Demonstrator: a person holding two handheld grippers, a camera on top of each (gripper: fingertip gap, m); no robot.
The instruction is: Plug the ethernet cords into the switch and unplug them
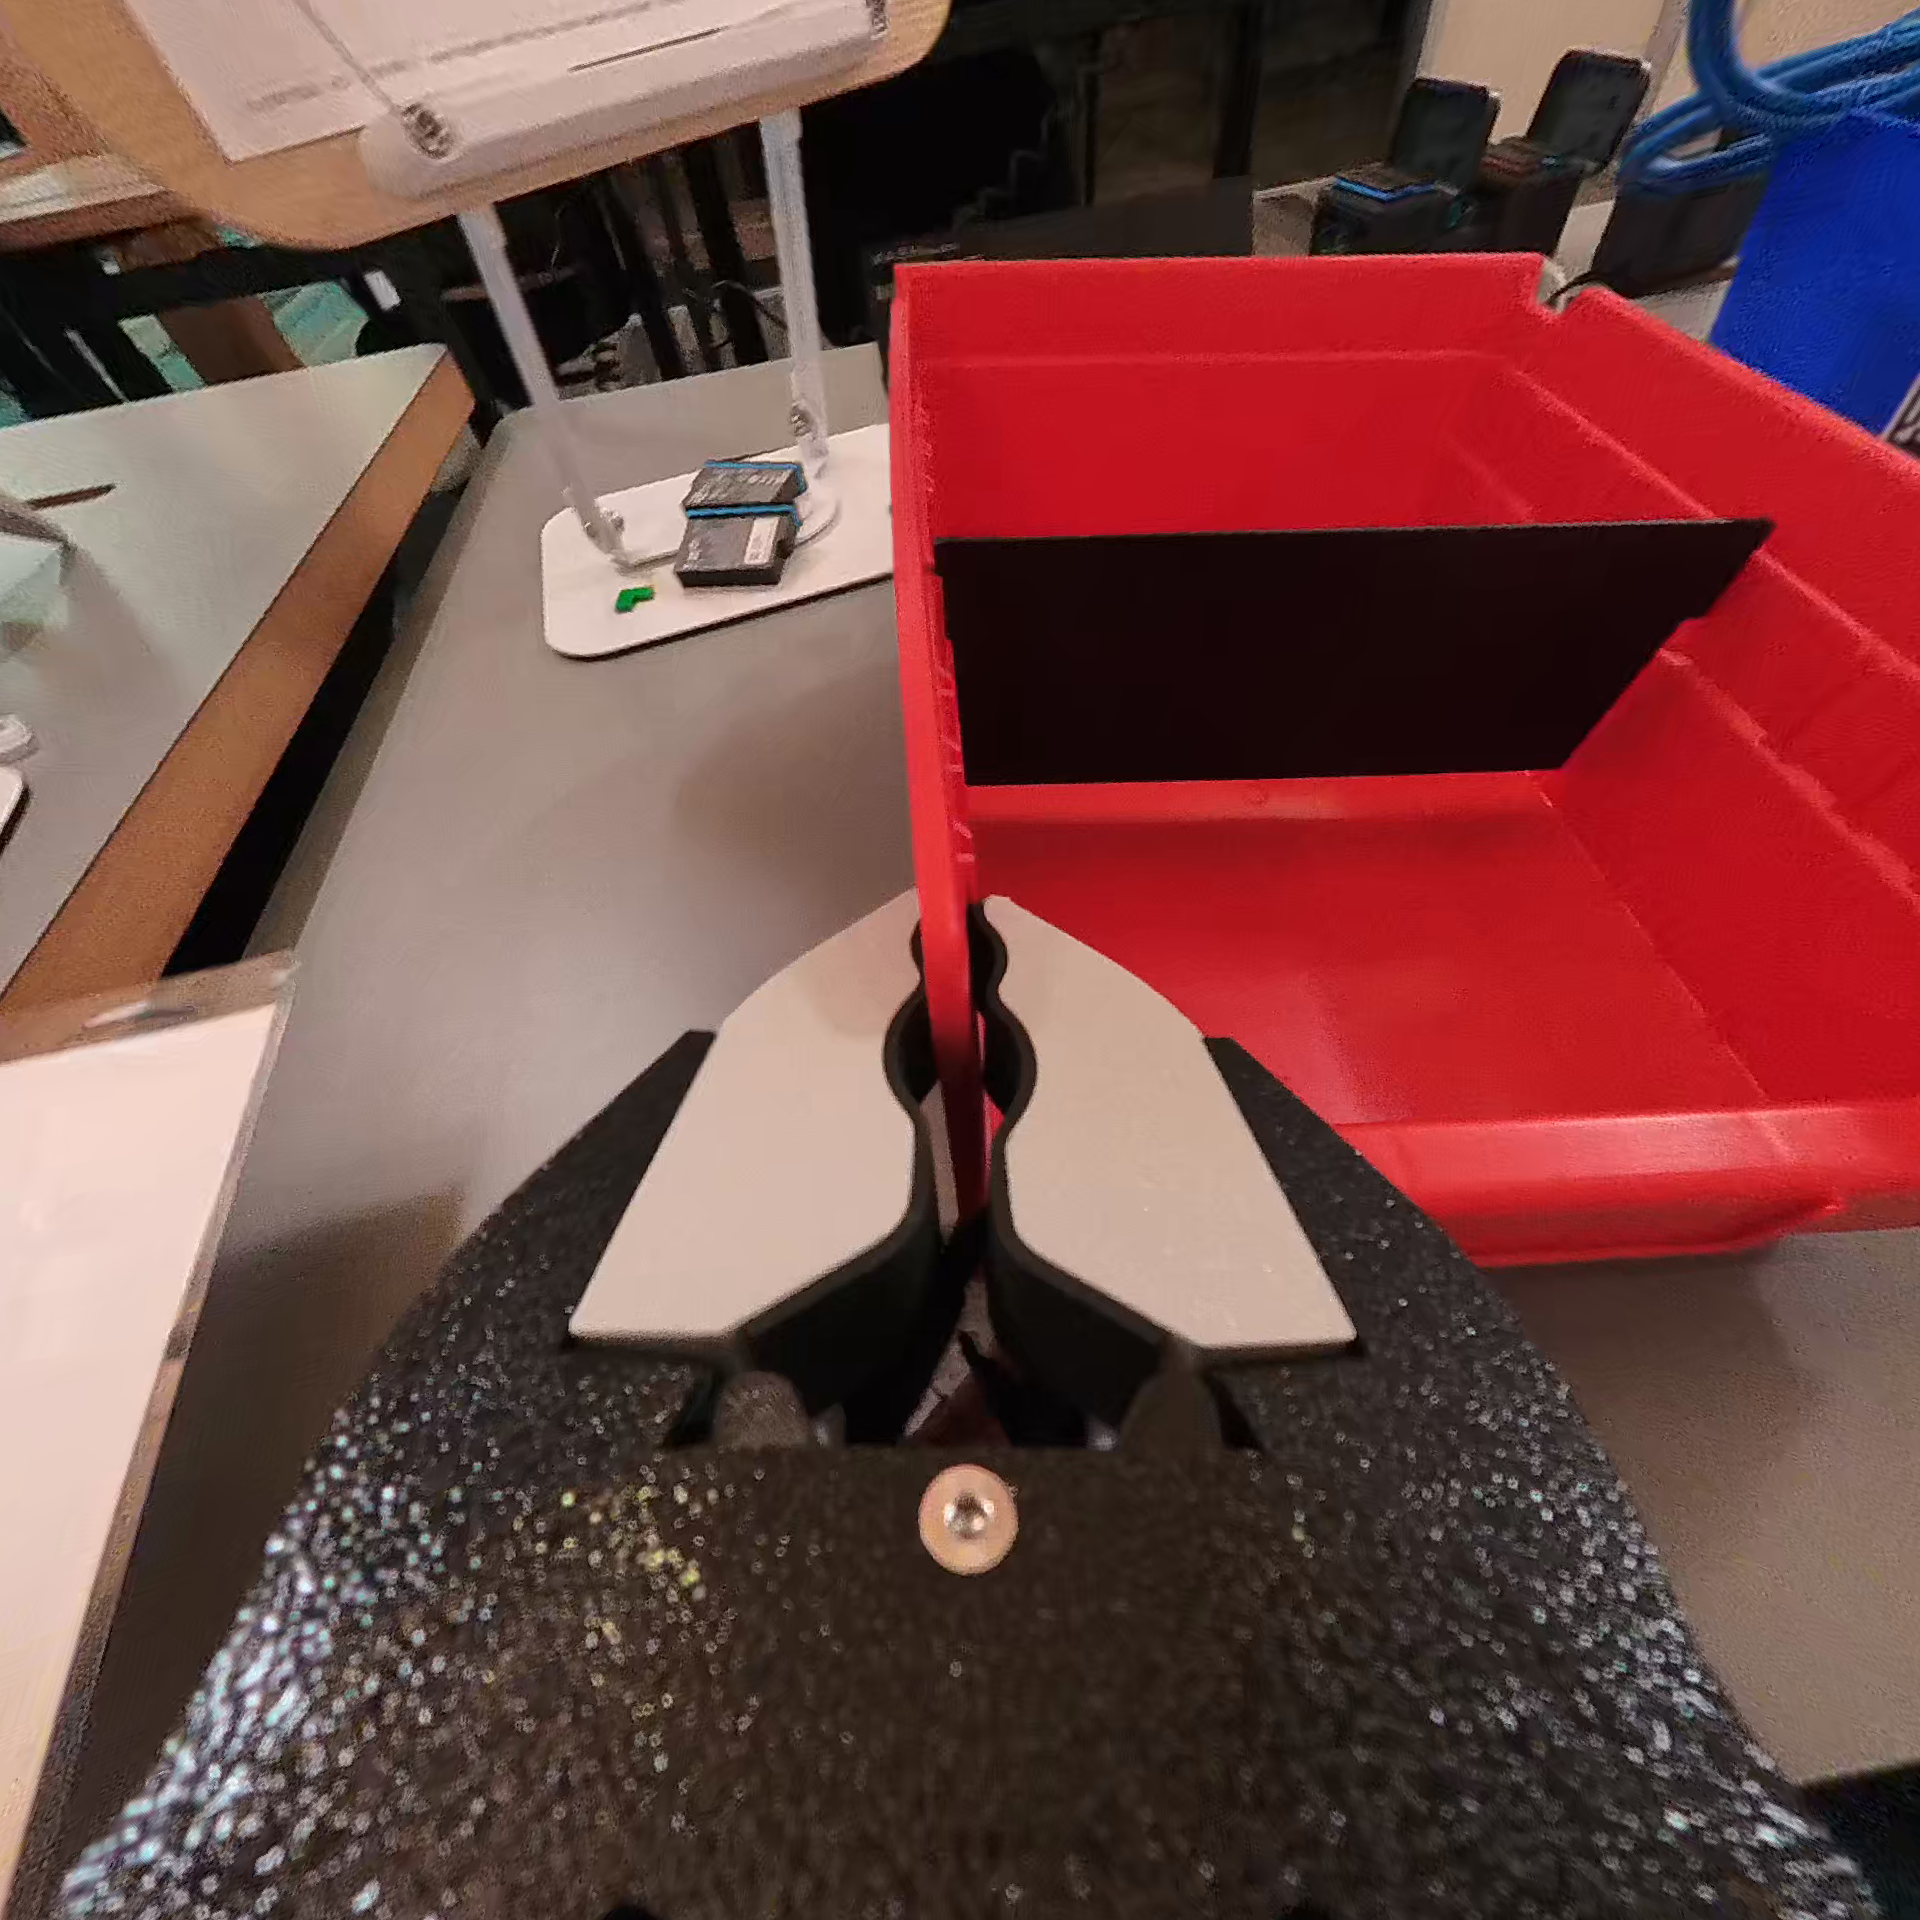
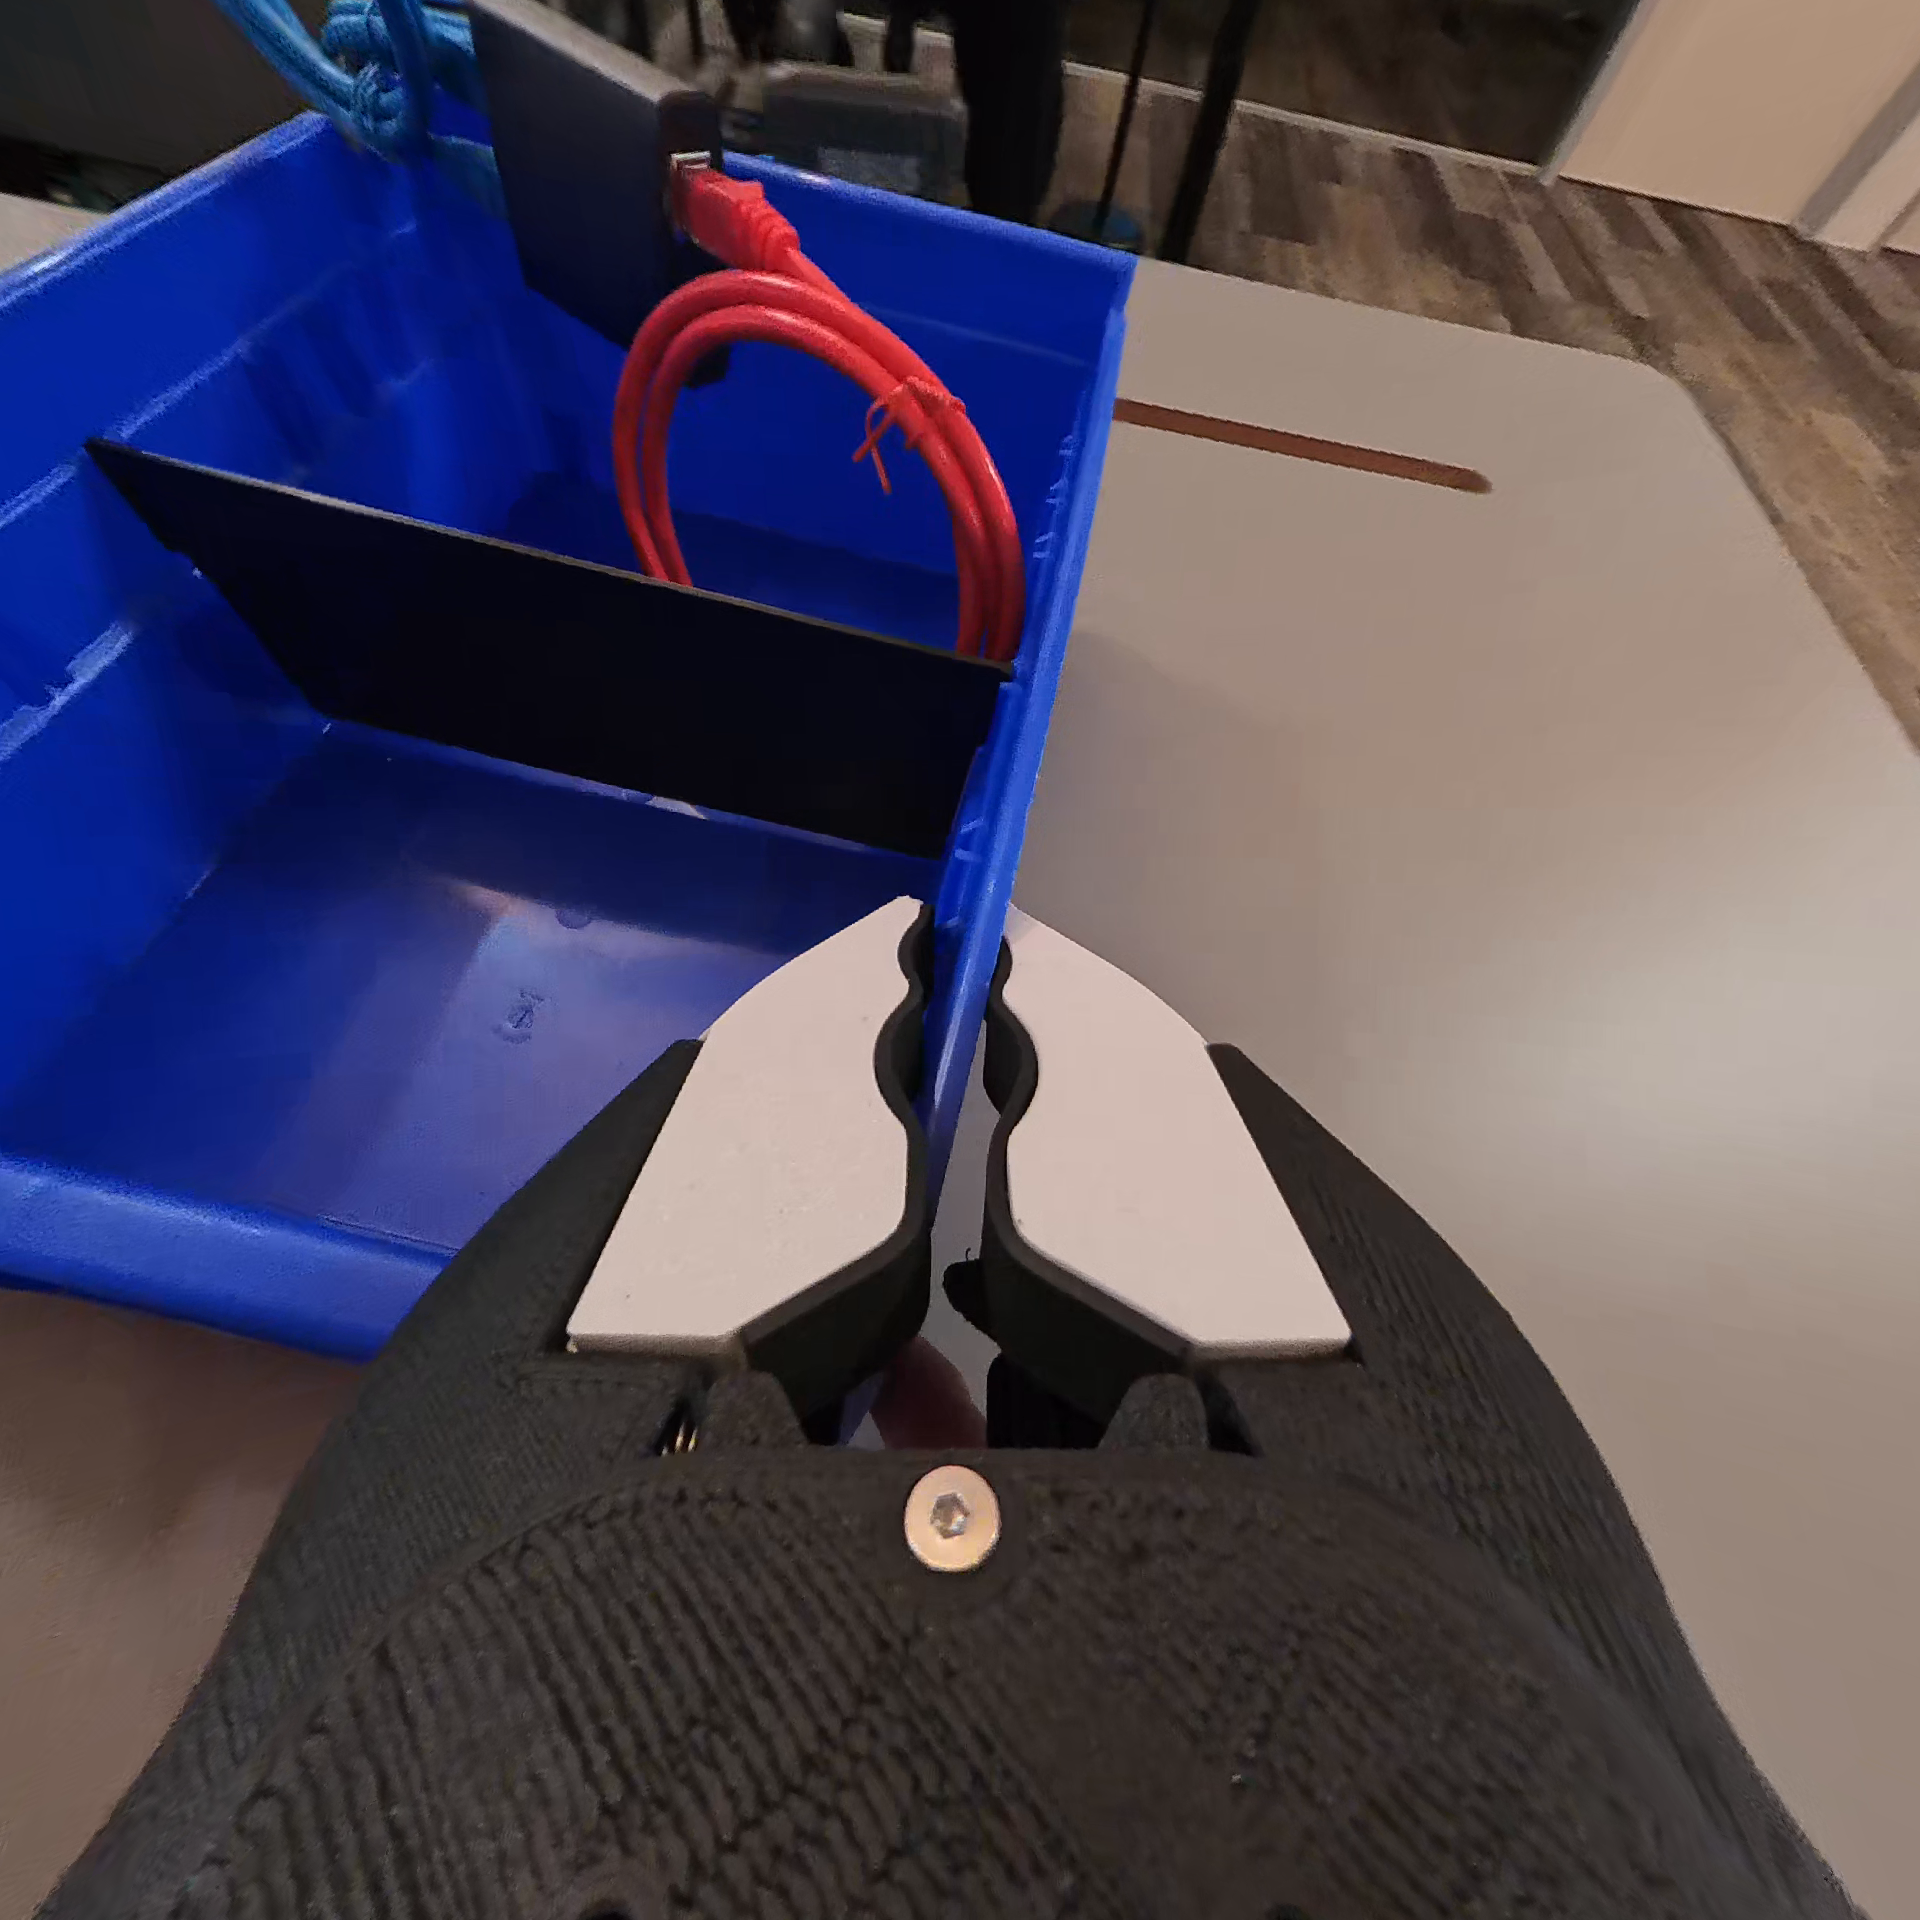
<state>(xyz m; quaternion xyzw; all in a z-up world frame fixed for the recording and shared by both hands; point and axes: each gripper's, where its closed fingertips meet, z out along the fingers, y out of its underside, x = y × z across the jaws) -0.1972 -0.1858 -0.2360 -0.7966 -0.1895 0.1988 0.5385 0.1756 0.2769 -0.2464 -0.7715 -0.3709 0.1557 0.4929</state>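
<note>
The left hand-held gripper [image 1: 951, 925] is pinching the left side wall of a red bin [image 1: 1351, 1018], which stands on a grey surface [image 1: 582, 883]. A black divider [image 1: 1320, 655] crosses the bin. The right hand-held gripper [image 2: 961, 925] is pinching the right side wall of a blue bin [image 2: 312, 987] with its own black divider [image 2: 582, 675]. Behind that divider a coiled red cable [image 2: 831, 416] leans upright, its lower part hidden. Two small dark packs [image 1: 740, 525] lie on a white stand base [image 1: 665, 603]; their labels are too blurred to read, as is the printed sheet [image 1: 499, 62] above, cut off by the frame.
</note>
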